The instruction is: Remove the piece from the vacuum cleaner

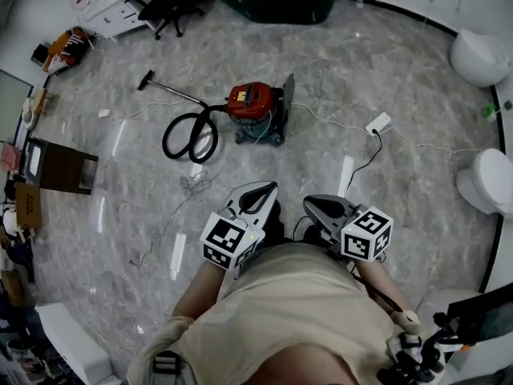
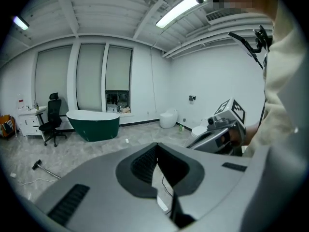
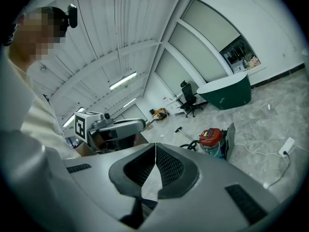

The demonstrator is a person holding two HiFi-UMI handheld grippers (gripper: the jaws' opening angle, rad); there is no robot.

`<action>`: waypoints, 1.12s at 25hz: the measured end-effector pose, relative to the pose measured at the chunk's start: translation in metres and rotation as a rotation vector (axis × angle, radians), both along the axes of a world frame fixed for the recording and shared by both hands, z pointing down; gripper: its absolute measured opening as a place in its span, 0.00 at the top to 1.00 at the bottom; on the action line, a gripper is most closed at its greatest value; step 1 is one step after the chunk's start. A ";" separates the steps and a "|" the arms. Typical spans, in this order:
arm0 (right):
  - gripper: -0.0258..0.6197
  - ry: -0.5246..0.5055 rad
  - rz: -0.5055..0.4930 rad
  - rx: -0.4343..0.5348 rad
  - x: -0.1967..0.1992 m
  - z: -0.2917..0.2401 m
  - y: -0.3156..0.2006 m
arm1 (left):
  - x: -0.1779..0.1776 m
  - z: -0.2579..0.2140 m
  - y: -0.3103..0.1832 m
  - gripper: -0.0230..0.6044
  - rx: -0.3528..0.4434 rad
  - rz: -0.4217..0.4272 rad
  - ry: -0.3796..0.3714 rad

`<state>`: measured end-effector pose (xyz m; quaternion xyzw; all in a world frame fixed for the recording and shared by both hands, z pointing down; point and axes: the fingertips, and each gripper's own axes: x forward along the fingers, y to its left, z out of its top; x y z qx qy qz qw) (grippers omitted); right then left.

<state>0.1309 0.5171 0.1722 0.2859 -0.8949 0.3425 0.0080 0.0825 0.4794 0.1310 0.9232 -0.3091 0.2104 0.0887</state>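
Vacuum cleaner [image 1: 255,109]: not yet touched, task judged not begun.

Left gripper [image 1: 258,191] and right gripper [image 1: 322,205] are both clenched on nothing, pads tip to tip, side by side close in front of the person's torso. The cleaner stands well apart from both, ahead on the grey marble floor [image 1: 385,62]. It has a red top and a darker drum on a wheeled base. Its black hose [image 1: 186,135] is looped at its left, and the wand [image 1: 172,92] lies out beyond that. A dark flat panel [image 1: 288,101] stands upright at its right side; possibly the piece to remove, too small to tell. Approach, grip and pull-off all remain.
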 end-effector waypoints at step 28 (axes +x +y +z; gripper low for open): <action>0.96 0.238 0.018 0.033 -0.166 -0.026 -0.169 | -0.193 -0.012 -0.170 0.97 0.002 -0.040 0.212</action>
